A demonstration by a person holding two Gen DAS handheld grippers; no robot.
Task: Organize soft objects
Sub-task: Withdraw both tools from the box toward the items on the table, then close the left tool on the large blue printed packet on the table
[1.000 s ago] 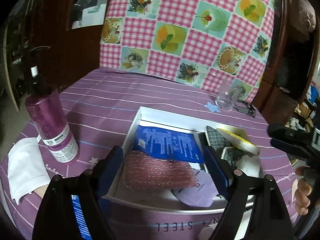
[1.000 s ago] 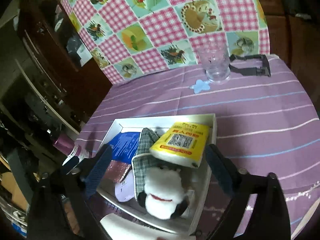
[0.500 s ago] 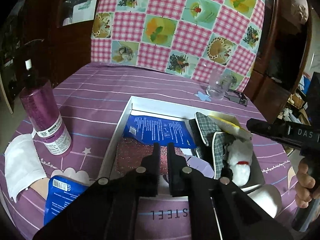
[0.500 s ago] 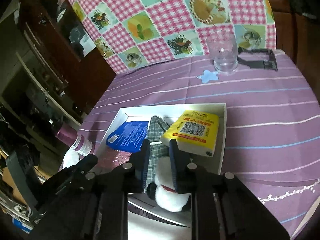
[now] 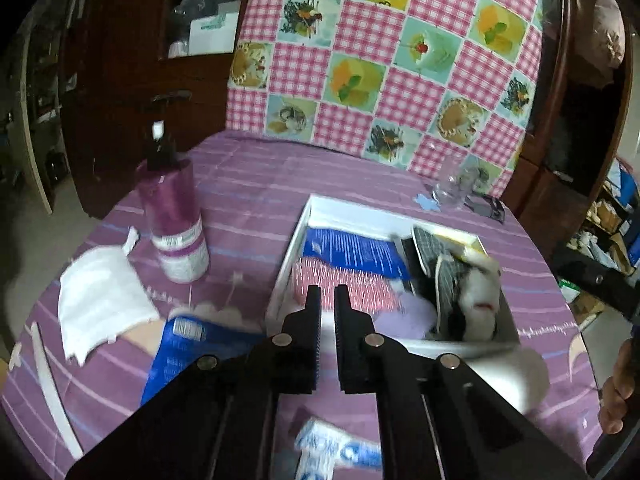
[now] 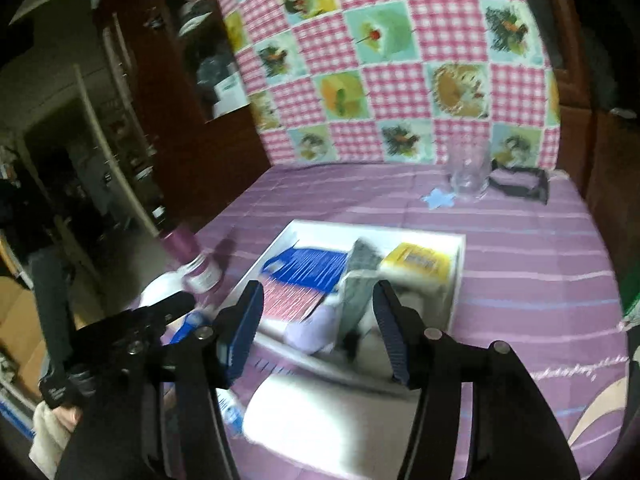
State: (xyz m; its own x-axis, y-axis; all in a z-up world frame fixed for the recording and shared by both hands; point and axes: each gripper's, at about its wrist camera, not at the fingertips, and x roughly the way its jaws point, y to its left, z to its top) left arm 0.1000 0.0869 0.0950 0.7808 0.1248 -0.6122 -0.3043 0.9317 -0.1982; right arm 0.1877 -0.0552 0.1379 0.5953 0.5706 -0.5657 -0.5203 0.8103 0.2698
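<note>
A white tray [image 5: 289, 256] on the purple tablecloth holds a blue packet [image 5: 352, 252], a pink glittery sponge [image 5: 352, 286], a lilac pad [image 5: 414, 316], a plaid cloth with a white plush toy [image 5: 478, 300] and a yellow pack [image 6: 416, 260]. My left gripper [image 5: 327, 292] hovers over the tray's near left edge, its jaws almost together and just beginning to open, with nothing between them. My right gripper [image 6: 318, 292] hangs above the tray's near side, its jaws opening wide and holding nothing. A blue packet [image 5: 180, 344] and a white soft lump [image 6: 320, 420] lie outside the tray.
A purple pump bottle [image 5: 176, 224] stands left of the tray, with a white folded mask [image 5: 100, 300] in front of it. A drinking glass [image 6: 468, 176] and a black clip [image 6: 520, 182] sit at the far edge. A checked cloth hangs behind the table.
Both grippers drew back from the tray and rose a little. Both shut from wide open; the right one has since opened again, while the left stays nearly shut. Neither carries anything.
</note>
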